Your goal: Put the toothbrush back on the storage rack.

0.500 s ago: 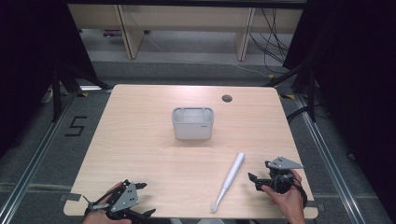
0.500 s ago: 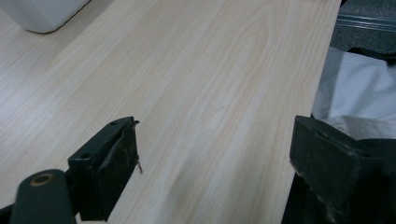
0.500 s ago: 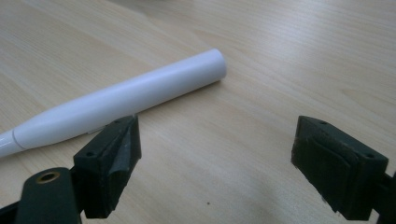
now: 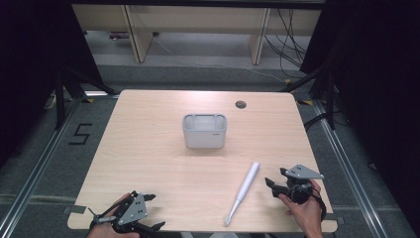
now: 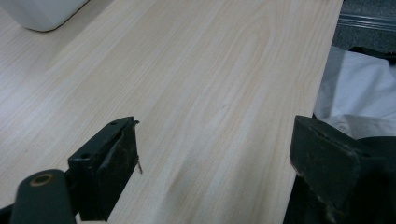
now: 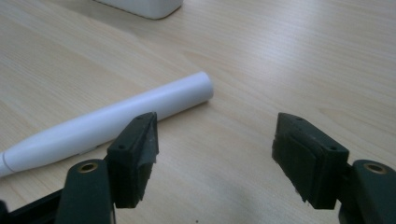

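Observation:
A white electric toothbrush (image 4: 242, 191) lies flat on the wooden table (image 4: 148, 148), handle end pointing toward the middle, brush head near the front edge. In the right gripper view the toothbrush (image 6: 112, 119) lies just ahead of the left jaw. My right gripper (image 4: 271, 184) stands open a little to the toothbrush's right, nothing between its jaws; it shows as right gripper (image 6: 215, 144). My left gripper (image 4: 151, 213) is open at the front left edge, held low over bare wood, seen as left gripper (image 5: 215, 149). A white rectangular bin (image 4: 204, 131) stands mid-table.
A round cable hole (image 4: 240, 104) sits near the table's far edge. The bin's corner (image 5: 42, 14) shows far off in the left gripper view, and white cloth (image 5: 359, 93) lies beyond the table's edge. Metal floor rails run along both sides.

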`<state>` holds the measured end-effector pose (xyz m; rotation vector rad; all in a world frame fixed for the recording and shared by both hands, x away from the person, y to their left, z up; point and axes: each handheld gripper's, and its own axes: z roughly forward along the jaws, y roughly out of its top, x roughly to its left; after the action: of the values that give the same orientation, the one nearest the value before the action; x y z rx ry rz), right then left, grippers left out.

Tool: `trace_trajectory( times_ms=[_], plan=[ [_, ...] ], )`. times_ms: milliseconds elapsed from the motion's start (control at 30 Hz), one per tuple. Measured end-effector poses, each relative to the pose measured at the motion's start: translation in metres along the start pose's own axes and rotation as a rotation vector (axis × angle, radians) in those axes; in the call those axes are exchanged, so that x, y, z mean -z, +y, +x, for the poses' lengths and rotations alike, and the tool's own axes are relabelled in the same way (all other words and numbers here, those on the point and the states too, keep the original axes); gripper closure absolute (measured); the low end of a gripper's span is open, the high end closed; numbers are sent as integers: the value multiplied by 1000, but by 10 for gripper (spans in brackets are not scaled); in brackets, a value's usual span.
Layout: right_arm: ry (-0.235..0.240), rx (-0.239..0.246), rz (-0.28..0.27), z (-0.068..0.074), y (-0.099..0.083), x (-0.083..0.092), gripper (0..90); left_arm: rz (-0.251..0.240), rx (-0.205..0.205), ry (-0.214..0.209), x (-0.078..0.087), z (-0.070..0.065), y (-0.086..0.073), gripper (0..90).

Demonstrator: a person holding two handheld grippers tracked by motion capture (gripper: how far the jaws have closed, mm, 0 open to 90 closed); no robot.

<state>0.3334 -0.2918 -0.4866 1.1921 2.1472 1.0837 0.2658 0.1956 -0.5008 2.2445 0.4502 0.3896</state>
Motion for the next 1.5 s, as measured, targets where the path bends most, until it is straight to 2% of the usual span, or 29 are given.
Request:
trace_trajectory(
  times_ms=[33, 100, 167, 300, 333, 367, 400, 433, 500, 533, 567, 600, 633, 667, 700, 800, 833, 1000, 1067, 1233, 1467, 1500],
  plan=[
    [3, -16, -2, 1, 0, 0, 329, 29, -34, 9, 1, 2, 0, 148],
    [-3, 4, -4, 2, 3, -1, 378, 17, -18, 1, 1, 1, 0, 147],
    [-19, 18, -17, 2, 6, -1, 406, 16, -18, 14, 0, 1, 0, 147],
    [-17, 21, -25, 4, 9, 0, 455, 13, -16, 0, 0, 2, 0, 148],
    [8, 2, -13, 8, 10, -1, 511, 13, -16, 1, 0, 2, 0, 147],
    [8, 2, -13, 8, 10, -1, 511, 13, -16, 1, 0, 2, 0, 148],
    [7, 27, -20, 8, 11, -3, 541, 17, -18, 4, 1, 1, 0, 148],
    [15, 13, -2, 12, 13, -3, 567, 16, -17, 4, 1, 1, 0, 147],
    [18, 14, -10, 15, 15, -4, 622, 17, -18, 1, 1, 1, 0, 148],
    [23, 37, -17, 16, 18, -5, 663, 15, -16, 0, 0, 2, 0, 147],
    [21, 29, -17, 19, 19, -6, 684, 13, -16, 0, 0, 2, 0, 147],
    [16, 59, -37, 20, 21, -9, 725, 18, -17, 2, 1, 1, 0, 147],
    [16, 59, -37, 20, 21, -9, 725, 17, -18, 2, 1, 1, 0, 147],
    [20, 82, -40, 20, 22, -11, 745, 16, -17, 2, 1, 1, 0, 147],
    [33, 86, -17, 24, 24, -15, 790, 16, -16, 3, 1, 2, 0, 148],
    [32, 105, -21, 25, 26, -18, 827, 18, -18, 3, 1, 1, 0, 147],
    [35, 125, -24, 24, 29, -21, 857, 17, -17, 1, 1, 1, 0, 147],
    [48, 149, -6, 24, 34, -32, 900, 18, -18, 1, 0, 1, 0, 147],
    [51, 124, 6, 25, 35, -36, 900, 13, -16, -1, 0, 2, 0, 147],
    [48, 147, 7, 23, 41, -44, 900, 18, -17, 0, 0, 1, 0, 147],
    [58, 127, 27, 23, 45, -54, 900, 11, -16, -2, 0, 2, 0, 147],
    [64, 150, 29, 21, 46, -56, 900, 5, -15, 3, 0, 2, 0, 148]
  ],
)
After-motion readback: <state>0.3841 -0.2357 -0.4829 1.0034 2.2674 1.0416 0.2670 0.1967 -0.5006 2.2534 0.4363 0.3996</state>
